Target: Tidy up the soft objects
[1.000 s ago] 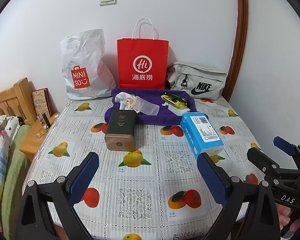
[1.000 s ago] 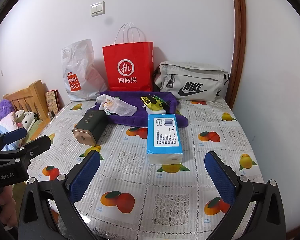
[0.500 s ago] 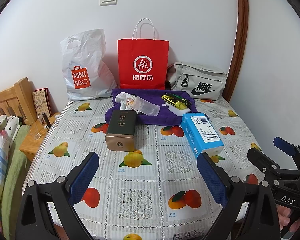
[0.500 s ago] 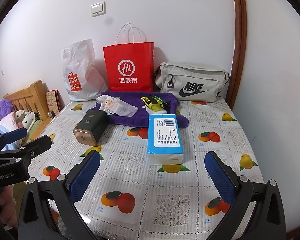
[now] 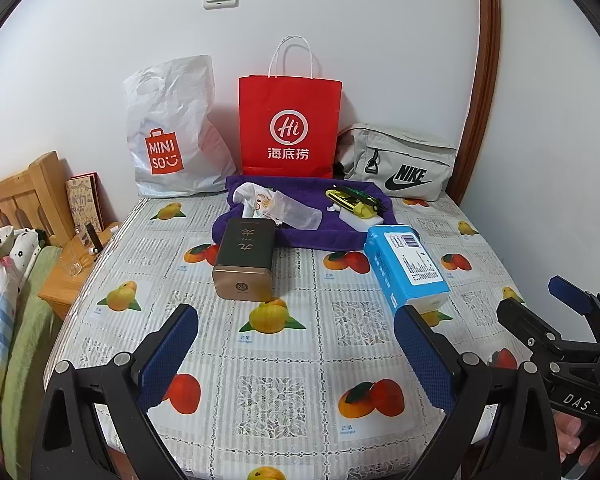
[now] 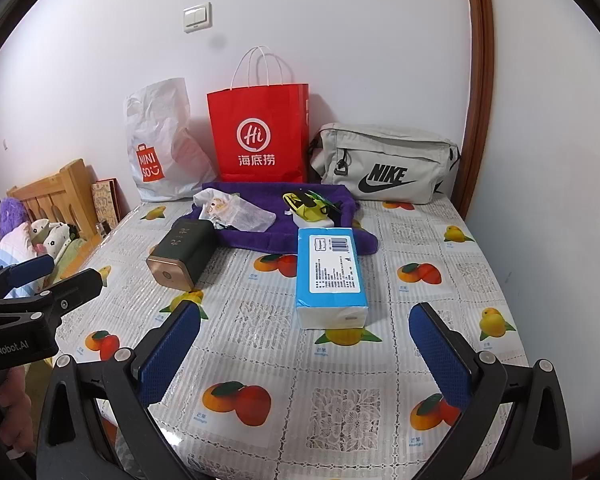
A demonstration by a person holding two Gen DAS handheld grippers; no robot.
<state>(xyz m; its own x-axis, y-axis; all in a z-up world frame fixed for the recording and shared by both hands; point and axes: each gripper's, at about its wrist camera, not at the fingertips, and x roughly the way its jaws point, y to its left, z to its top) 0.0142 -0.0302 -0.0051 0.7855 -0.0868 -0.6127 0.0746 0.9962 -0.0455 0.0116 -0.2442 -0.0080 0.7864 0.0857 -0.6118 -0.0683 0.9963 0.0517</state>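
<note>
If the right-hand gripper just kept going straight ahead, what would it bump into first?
Most likely the blue tissue pack. It lies on the table straight ahead, between the open fingers of the right gripper, with nothing nearer in that line. Depth is hard to judge, so it might pass just above.

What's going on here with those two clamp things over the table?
A person holds a left gripper and a right gripper, both with jaws wide open and gripping nothing. They hover above the fruit-print tablecloth. Nothing is being handled: the blue tissue pack, the dark tin and the purple cloth with small packets on it lie untouched ahead.
</note>
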